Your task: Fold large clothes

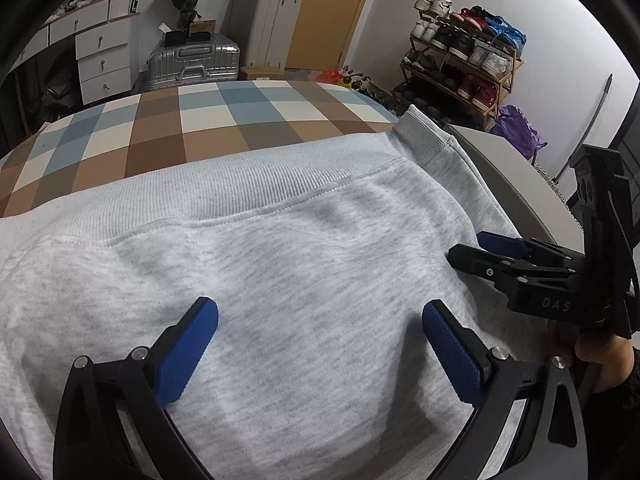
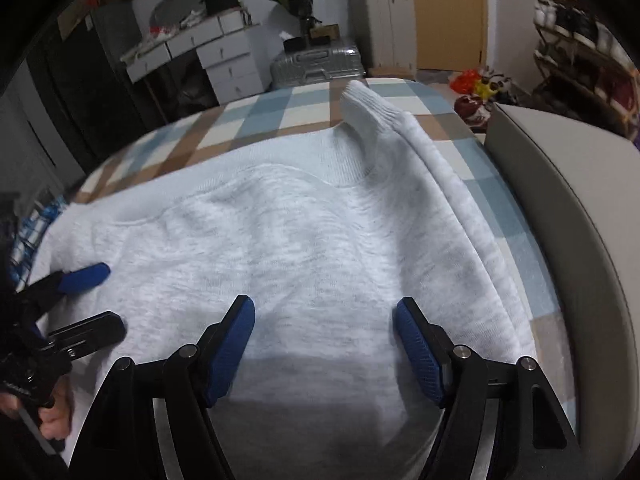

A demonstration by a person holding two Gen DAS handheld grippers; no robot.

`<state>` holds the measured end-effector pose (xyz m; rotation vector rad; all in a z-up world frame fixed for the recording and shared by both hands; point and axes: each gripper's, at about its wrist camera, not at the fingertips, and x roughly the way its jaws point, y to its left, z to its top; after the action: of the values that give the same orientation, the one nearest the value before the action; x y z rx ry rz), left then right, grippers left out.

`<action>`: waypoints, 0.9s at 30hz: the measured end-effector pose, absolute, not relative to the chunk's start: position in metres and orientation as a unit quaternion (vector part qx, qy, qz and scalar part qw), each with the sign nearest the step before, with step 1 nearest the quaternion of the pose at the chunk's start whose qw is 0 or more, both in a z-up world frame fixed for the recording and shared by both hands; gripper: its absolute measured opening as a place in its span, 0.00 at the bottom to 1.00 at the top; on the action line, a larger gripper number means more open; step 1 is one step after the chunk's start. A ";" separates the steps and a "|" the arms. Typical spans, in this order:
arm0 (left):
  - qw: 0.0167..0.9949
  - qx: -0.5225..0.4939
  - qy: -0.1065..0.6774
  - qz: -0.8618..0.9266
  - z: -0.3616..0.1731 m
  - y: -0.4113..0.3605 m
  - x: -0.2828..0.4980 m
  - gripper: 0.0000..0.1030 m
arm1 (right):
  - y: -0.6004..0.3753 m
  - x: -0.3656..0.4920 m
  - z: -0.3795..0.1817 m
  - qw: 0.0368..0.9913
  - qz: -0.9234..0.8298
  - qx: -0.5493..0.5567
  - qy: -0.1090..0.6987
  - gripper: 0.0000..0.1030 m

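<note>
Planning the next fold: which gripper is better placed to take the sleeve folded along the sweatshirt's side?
Right gripper, probably: the folded sleeve lies just beside it on the sweatshirt; the left gripper is farther.

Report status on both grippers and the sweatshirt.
Left gripper open, right gripper open, both empty. Light grey fleece sweatshirt flat on checked bedcover. Nothing in the way.
</note>
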<state>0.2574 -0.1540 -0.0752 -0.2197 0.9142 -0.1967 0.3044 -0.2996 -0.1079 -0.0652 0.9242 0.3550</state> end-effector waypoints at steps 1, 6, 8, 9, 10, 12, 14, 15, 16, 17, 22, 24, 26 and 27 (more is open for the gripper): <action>0.887 -0.108 0.439 -0.096 -0.075 -0.153 0.257 0.96 | -0.298 0.300 -0.102 0.879 0.156 -0.035 0.449 0.69; 0.887 -0.104 0.440 -0.094 -0.075 -0.153 0.257 0.96 | -0.285 0.257 -0.089 0.885 0.180 -0.070 0.424 0.75; 0.887 -0.096 0.442 -0.090 -0.075 -0.154 0.257 0.96 | -0.281 0.253 -0.111 0.887 0.176 -0.081 0.418 0.81; 0.887 -0.094 0.443 -0.089 -0.076 -0.155 0.257 0.96 | -0.283 0.249 -0.114 0.897 0.178 -0.077 0.398 0.81; 0.887 -0.095 0.443 -0.090 -0.076 -0.155 0.257 0.96 | -0.285 0.247 -0.113 0.896 0.178 -0.075 0.399 0.81; 0.887 -0.103 0.440 -0.094 -0.075 -0.152 0.255 0.96 | -0.291 0.242 -0.106 0.889 0.166 -0.074 0.419 0.81; 0.887 -0.112 0.438 -0.098 -0.075 -0.149 0.256 0.96 | -0.297 0.231 -0.100 0.891 0.148 -0.079 0.422 0.80; 0.887 -0.113 0.438 -0.098 -0.075 -0.149 0.256 0.96 | -0.303 0.225 -0.098 0.893 0.149 -0.080 0.418 0.80; 0.887 -0.111 0.438 -0.098 -0.075 -0.151 0.256 0.96 | -0.310 0.217 -0.100 0.895 0.148 -0.082 0.413 0.81; 0.887 -0.106 0.439 -0.096 -0.075 -0.152 0.256 0.96 | -0.321 0.211 -0.109 0.898 0.143 -0.072 0.410 0.82; 0.887 -0.099 0.441 -0.093 -0.075 -0.155 0.256 0.96 | -0.325 0.211 -0.108 0.891 0.137 -0.067 0.428 0.82; 0.887 -0.105 0.439 -0.095 -0.074 -0.153 0.256 0.96 | -0.320 0.204 -0.097 0.884 0.122 -0.078 0.445 0.82; 0.887 -0.107 0.439 -0.096 -0.074 -0.152 0.256 0.96 | -0.321 0.193 -0.099 0.882 0.118 -0.091 0.446 0.87; 0.887 -0.105 0.439 -0.095 -0.074 -0.152 0.256 0.96 | -0.325 0.184 -0.104 0.879 0.120 -0.098 0.451 0.87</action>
<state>0.2560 -0.1520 -0.0742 -0.2186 0.9134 -0.1982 0.1839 -0.3253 -0.1037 -0.2037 0.9391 0.2491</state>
